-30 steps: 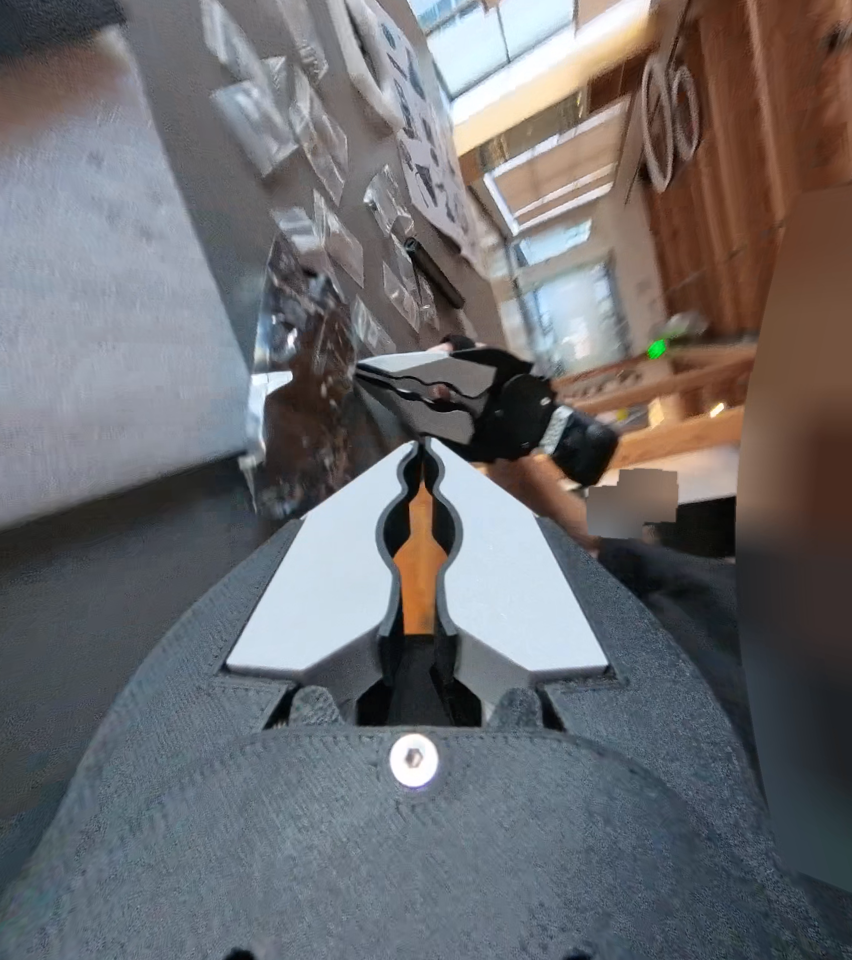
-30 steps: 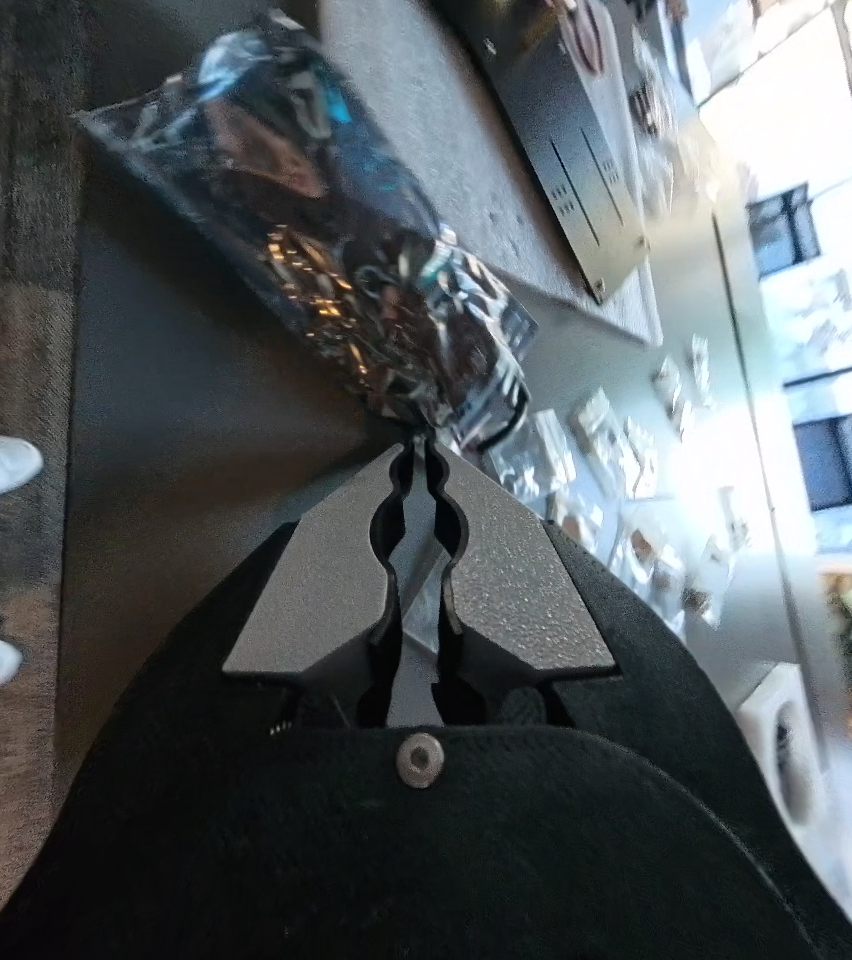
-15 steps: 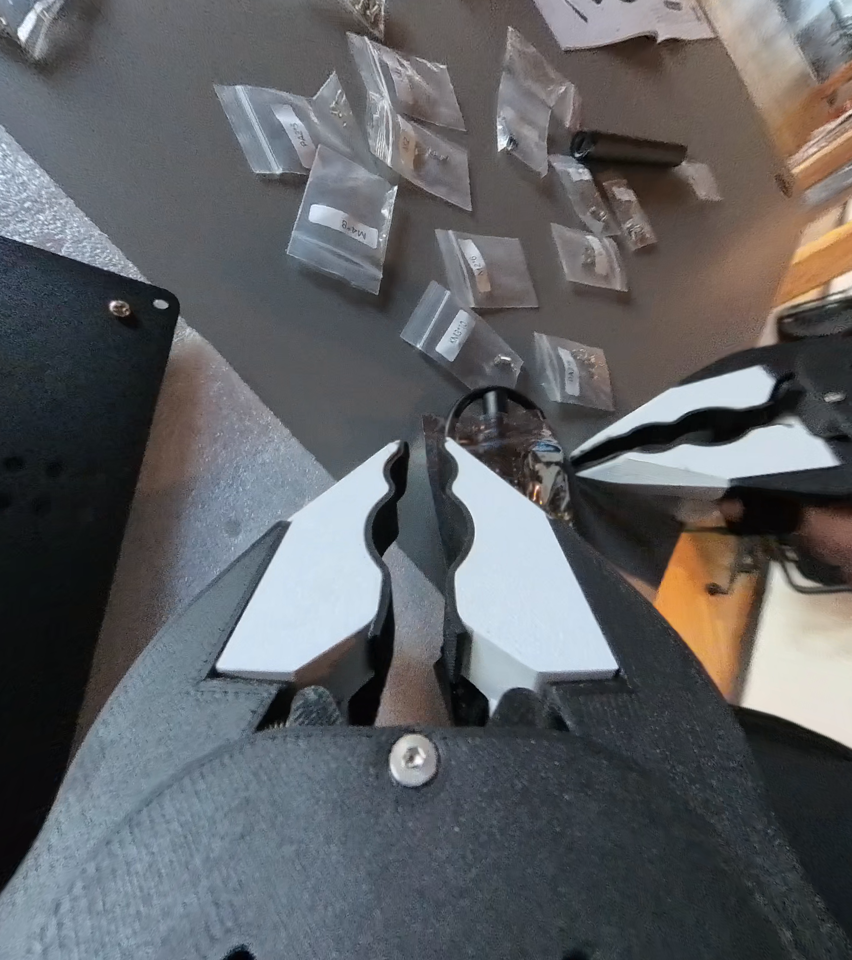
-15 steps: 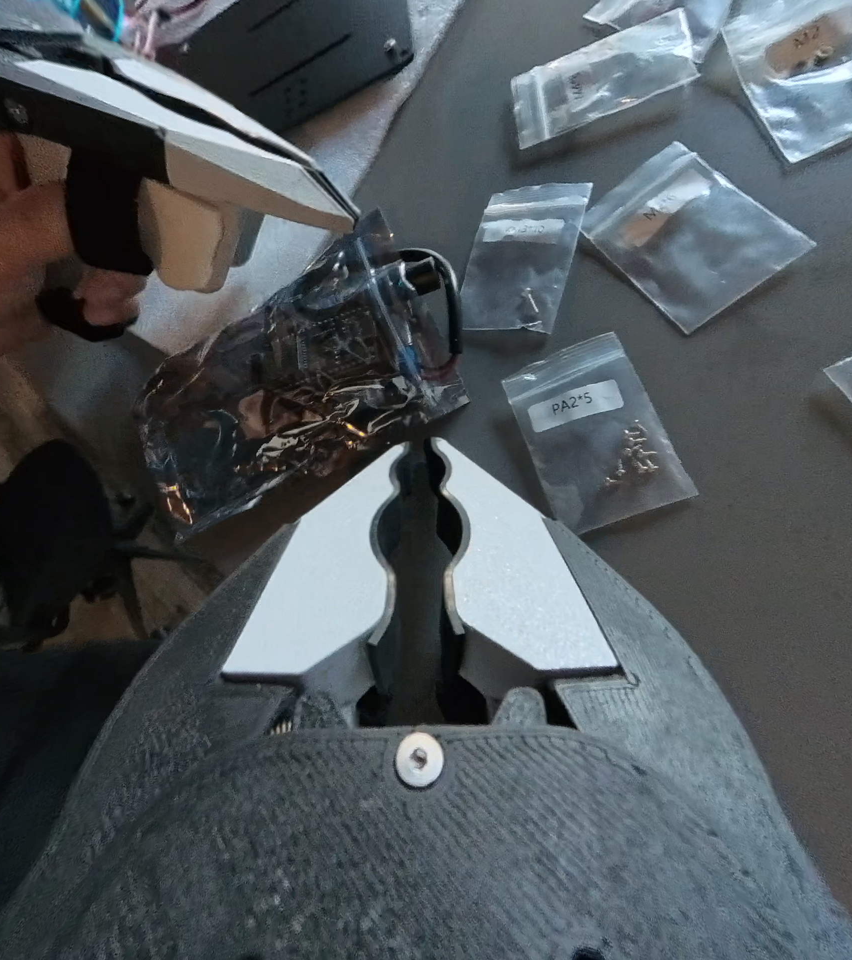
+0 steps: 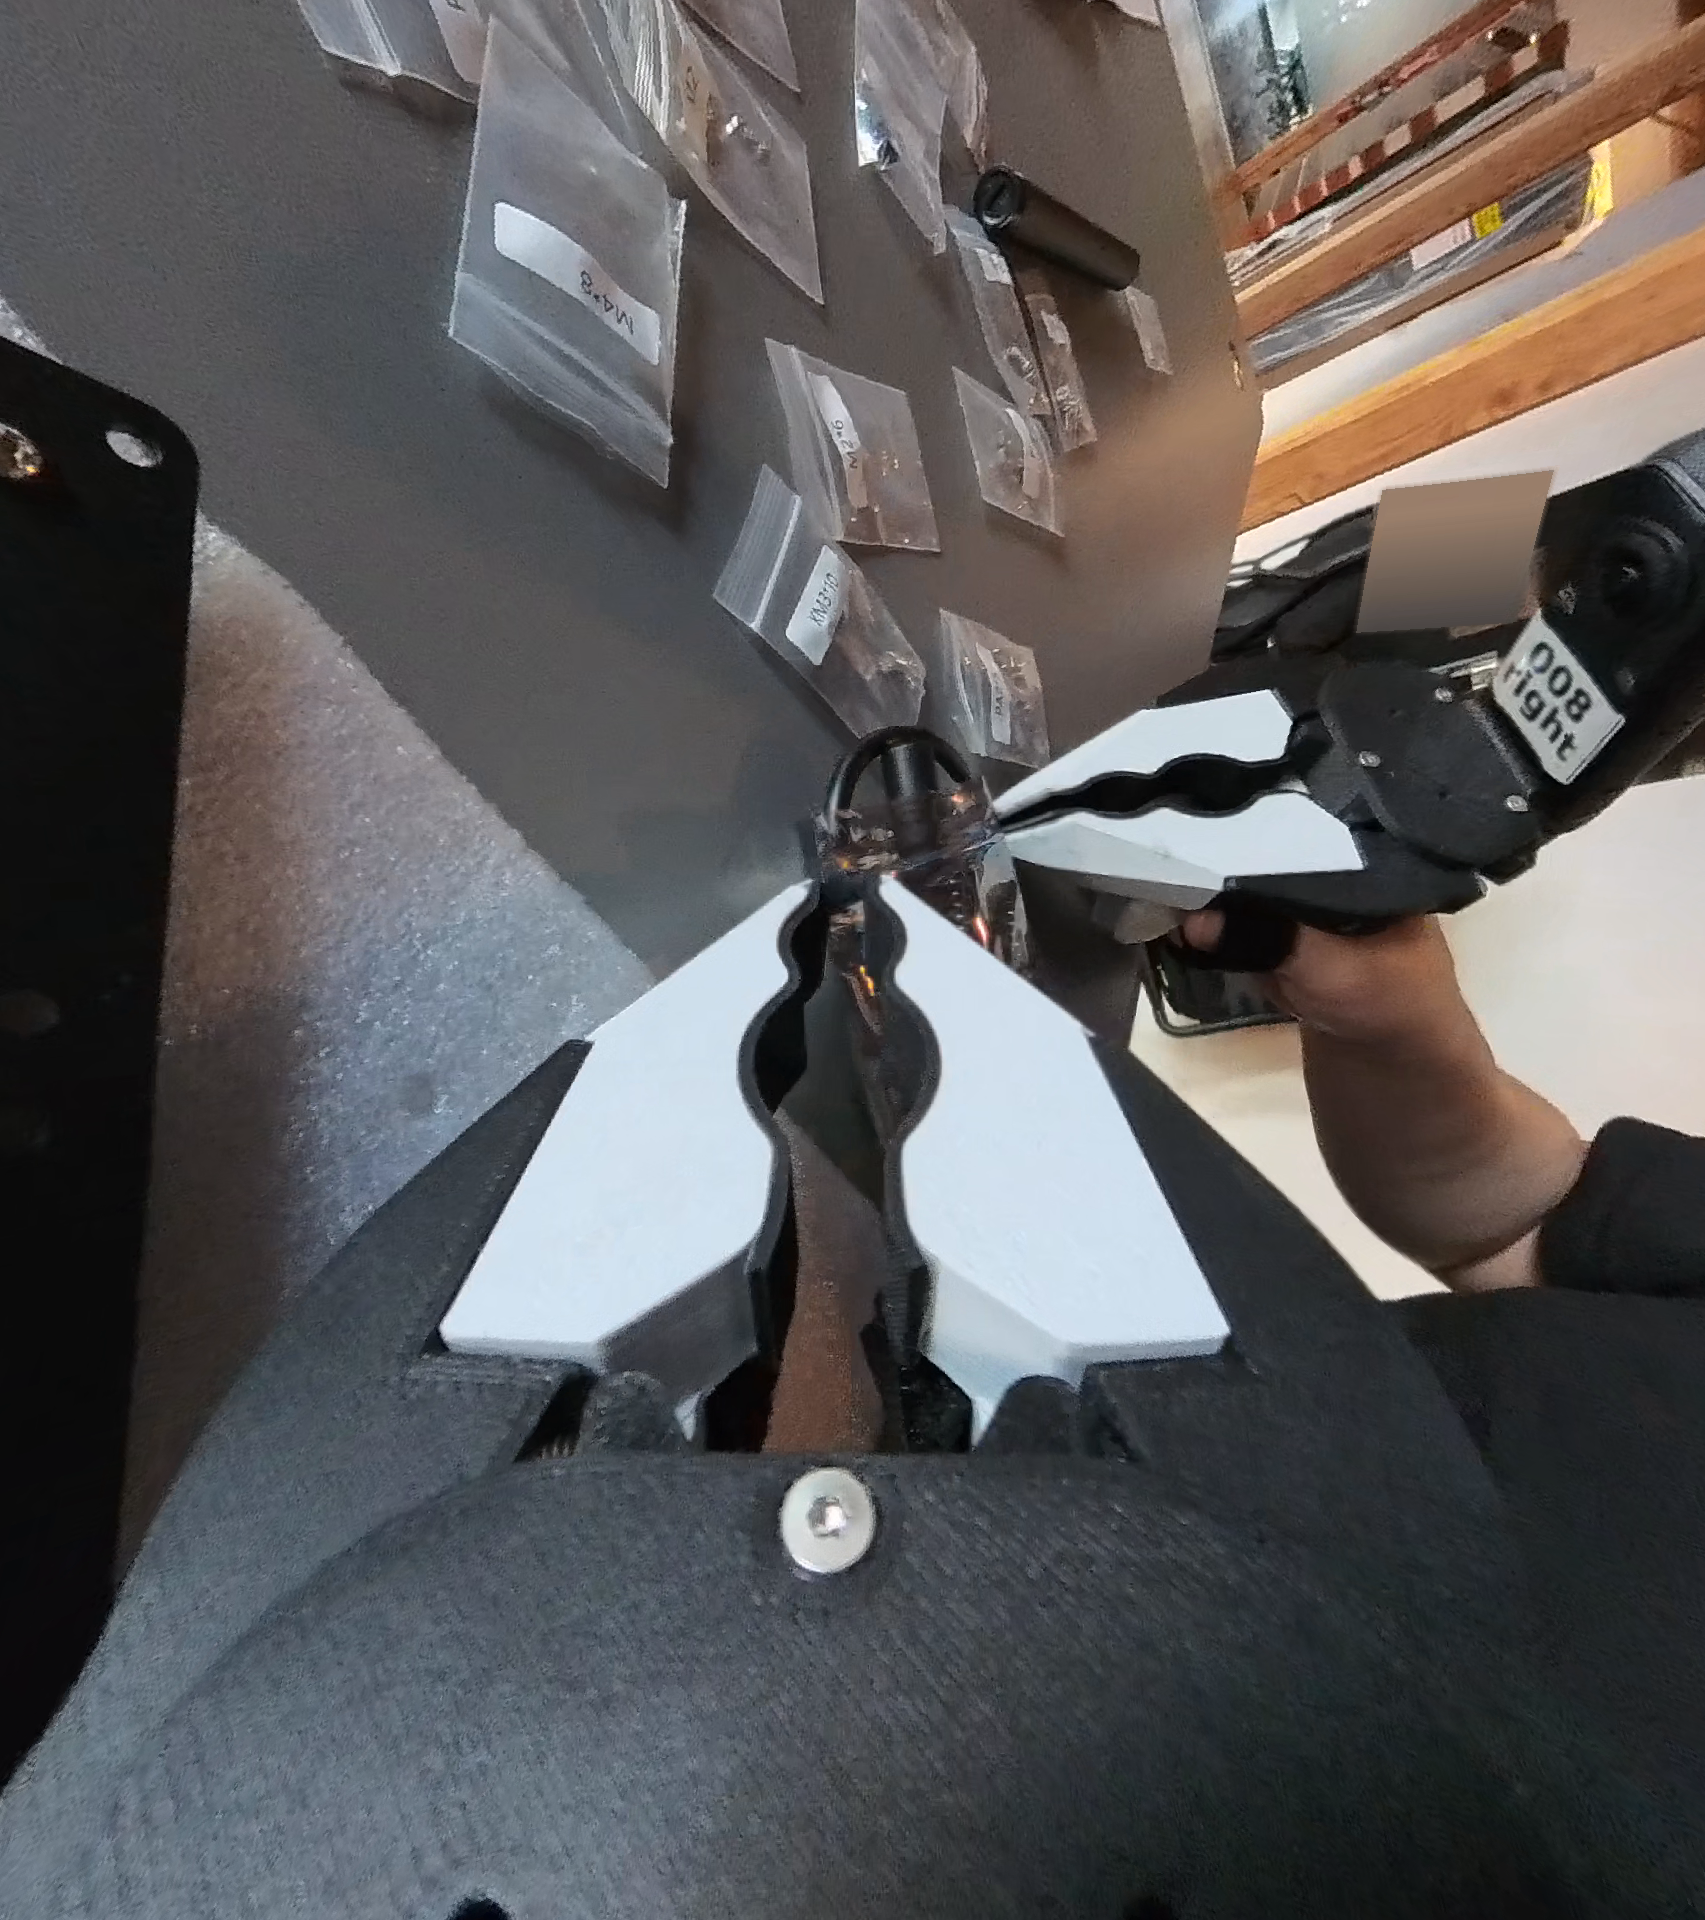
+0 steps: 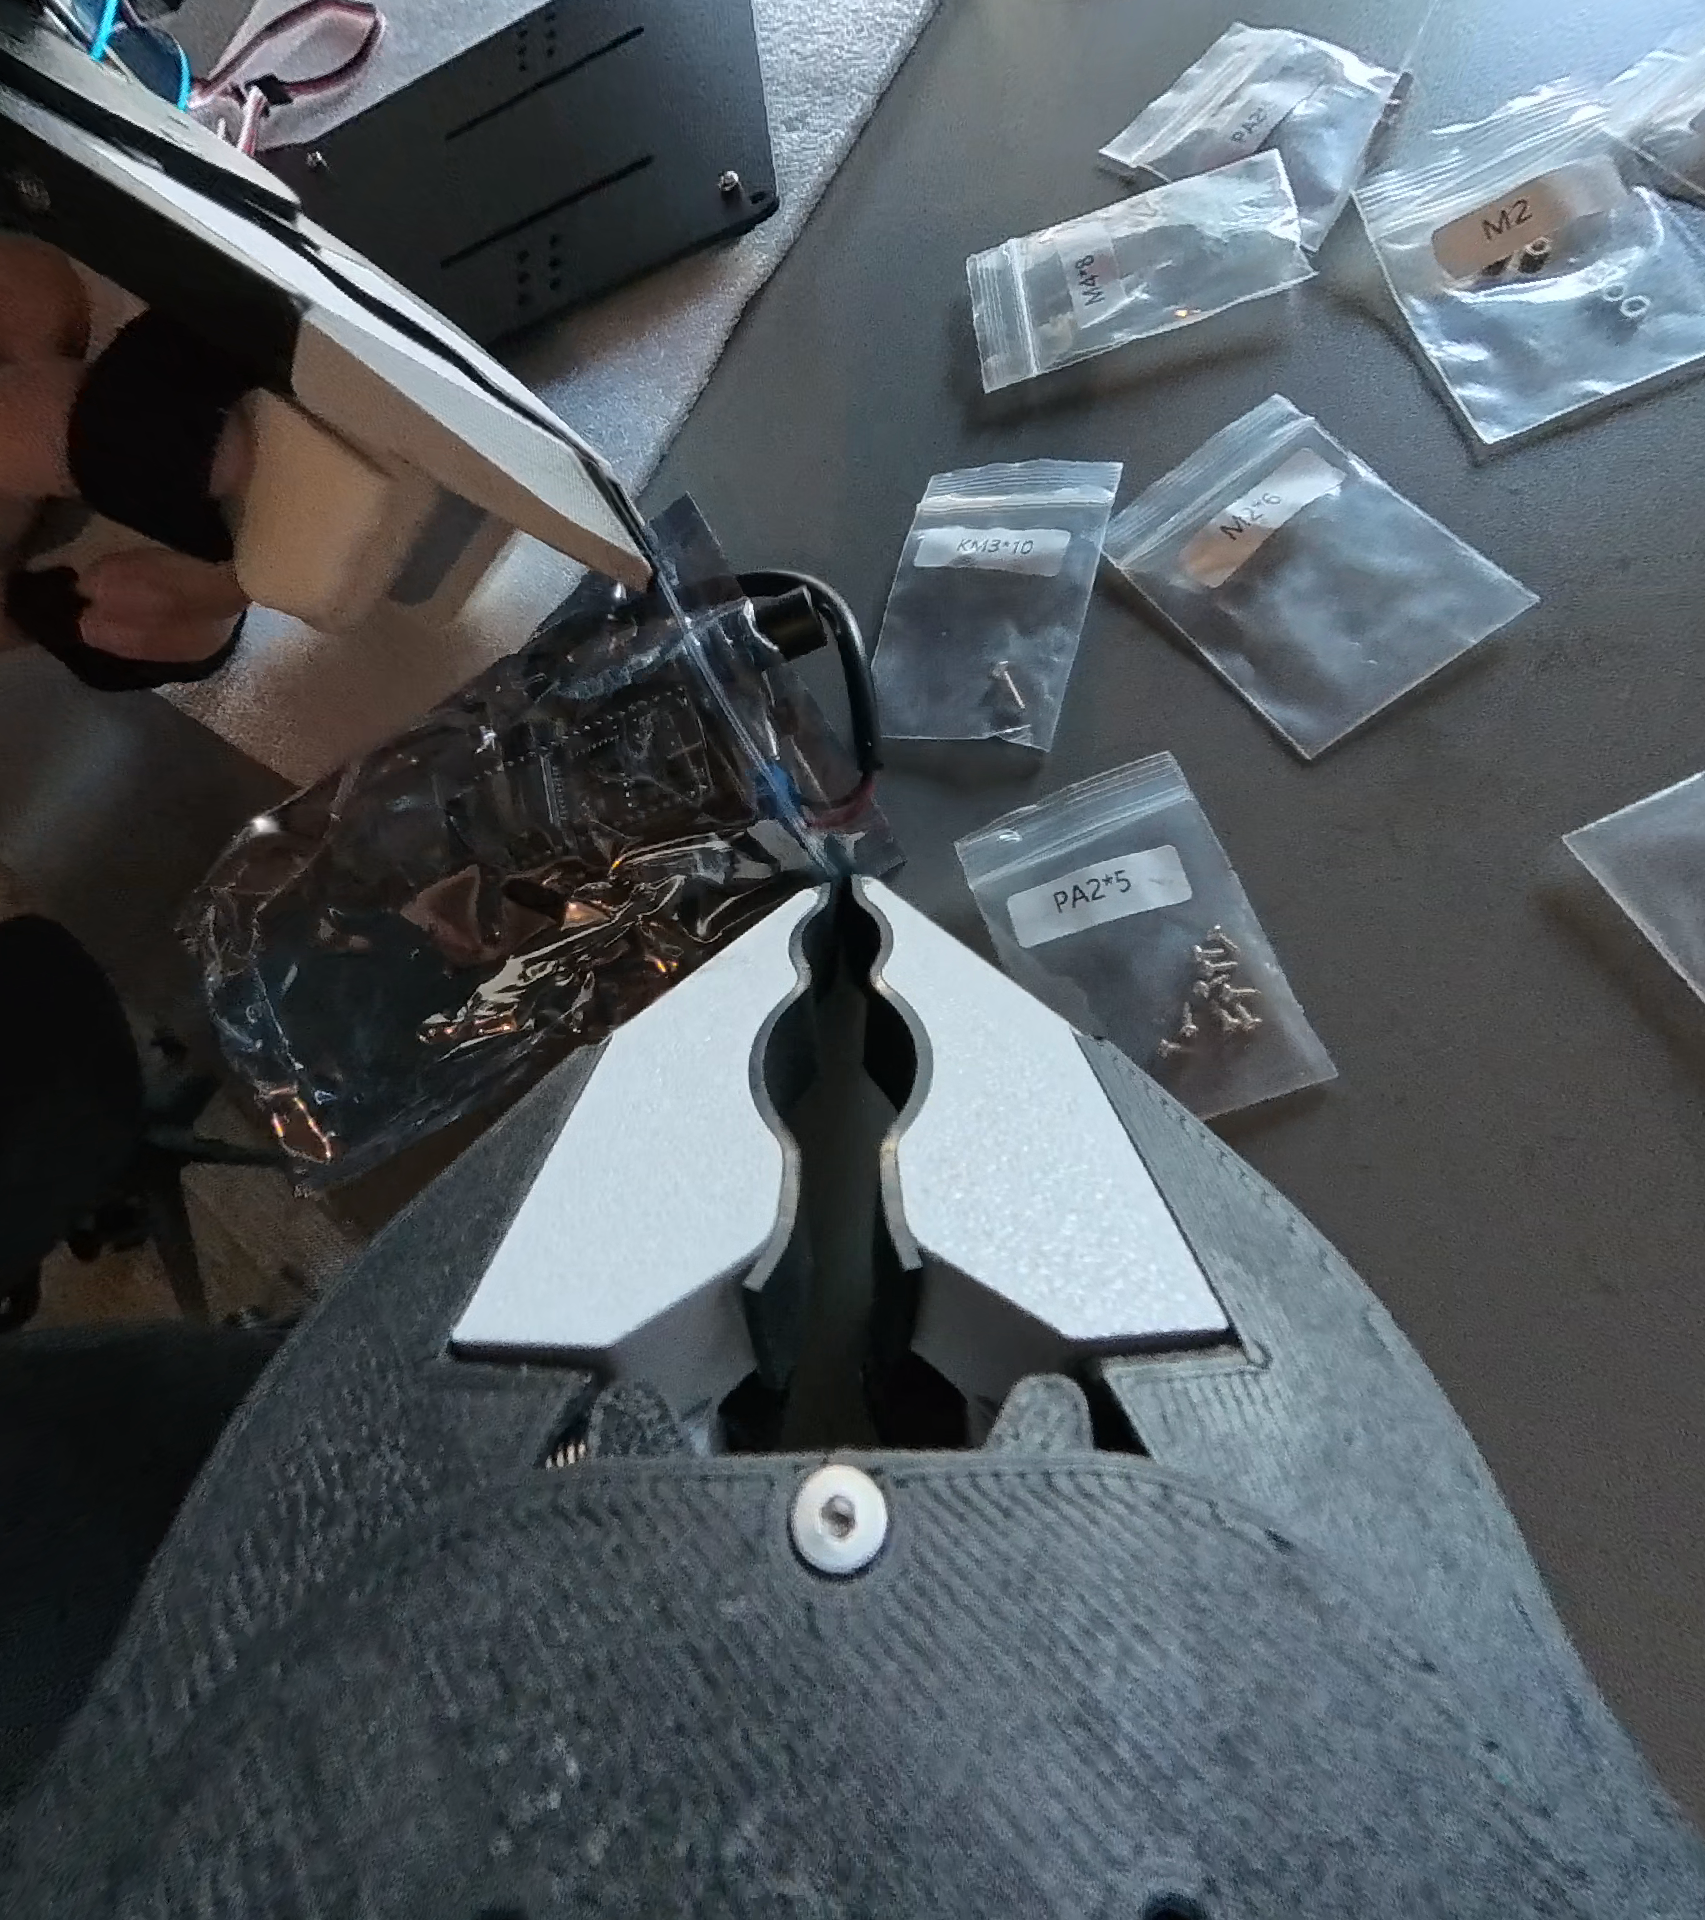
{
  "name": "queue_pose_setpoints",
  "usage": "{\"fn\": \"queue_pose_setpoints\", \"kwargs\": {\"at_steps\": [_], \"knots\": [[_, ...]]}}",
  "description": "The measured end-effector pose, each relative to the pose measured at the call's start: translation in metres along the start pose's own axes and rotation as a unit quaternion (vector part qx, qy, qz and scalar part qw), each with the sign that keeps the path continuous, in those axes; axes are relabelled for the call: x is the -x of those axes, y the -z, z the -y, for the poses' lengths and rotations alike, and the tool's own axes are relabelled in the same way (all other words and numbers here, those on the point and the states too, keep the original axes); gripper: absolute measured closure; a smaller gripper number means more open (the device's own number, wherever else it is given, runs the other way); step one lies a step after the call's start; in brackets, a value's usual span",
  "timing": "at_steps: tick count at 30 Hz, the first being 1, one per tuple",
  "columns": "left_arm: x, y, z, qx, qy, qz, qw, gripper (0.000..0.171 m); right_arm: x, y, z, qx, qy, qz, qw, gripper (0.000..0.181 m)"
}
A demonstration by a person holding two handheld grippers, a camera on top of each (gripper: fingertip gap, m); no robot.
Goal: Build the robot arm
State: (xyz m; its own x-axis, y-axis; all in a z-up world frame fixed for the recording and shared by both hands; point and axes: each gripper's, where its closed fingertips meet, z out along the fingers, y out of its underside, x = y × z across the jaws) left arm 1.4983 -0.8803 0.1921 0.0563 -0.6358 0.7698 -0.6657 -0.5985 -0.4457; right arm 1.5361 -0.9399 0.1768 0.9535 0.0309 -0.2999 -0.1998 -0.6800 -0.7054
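Note:
A shiny silver anti-static bag holds a circuit board, and a black cable with a plug sticks out of its open end. My right gripper is shut on one corner of the bag's mouth. My left gripper comes in from the upper left and is shut on the opposite edge. In the left wrist view the bag sits pinched at my left gripper's tips, with the right gripper gripping it from the right. The bag hangs in the air over the table's near edge.
Several small clear zip bags of screws lie spread on the dark grey table. A black metal case rests on a grey foam sheet. A black cylinder lies farther back. A person's hand holds the right gripper. Left tips to right tips: about 8 centimetres.
Both views have swung from a tilted look across the room down onto the table. My left gripper came up to the bag that the right one held and shut on its edge.

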Motion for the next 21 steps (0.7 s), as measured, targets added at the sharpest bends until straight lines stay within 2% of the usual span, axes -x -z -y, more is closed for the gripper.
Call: {"fn": "queue_pose_setpoints", "kwargs": {"at_steps": [6,9,12,15,21], "knots": [[0.000,0.000,0.002,-0.008,-0.013,0.002,1.000,0.169,0.000,0.000,0.001,-0.004,-0.049,0.024,0.999,0.181],[-0.010,0.004,0.004,-0.044,-0.065,-0.009,0.997,0.171,-0.002,0.005,0.005,-0.021,-0.070,0.039,0.997,0.164],[-0.019,0.012,0.008,-0.082,-0.082,-0.020,0.993,0.171,-0.001,0.014,0.007,-0.040,-0.120,0.082,0.989,0.164],[-0.027,0.019,0.013,-0.111,-0.091,-0.034,0.989,0.171,0.007,0.019,0.014,-0.059,-0.186,0.155,0.968,0.164],[-0.055,0.031,0.022,-0.175,-0.147,-0.090,0.969,0.171,0.018,0.015,0.022,-0.060,-0.205,0.208,0.954,0.159]]}}
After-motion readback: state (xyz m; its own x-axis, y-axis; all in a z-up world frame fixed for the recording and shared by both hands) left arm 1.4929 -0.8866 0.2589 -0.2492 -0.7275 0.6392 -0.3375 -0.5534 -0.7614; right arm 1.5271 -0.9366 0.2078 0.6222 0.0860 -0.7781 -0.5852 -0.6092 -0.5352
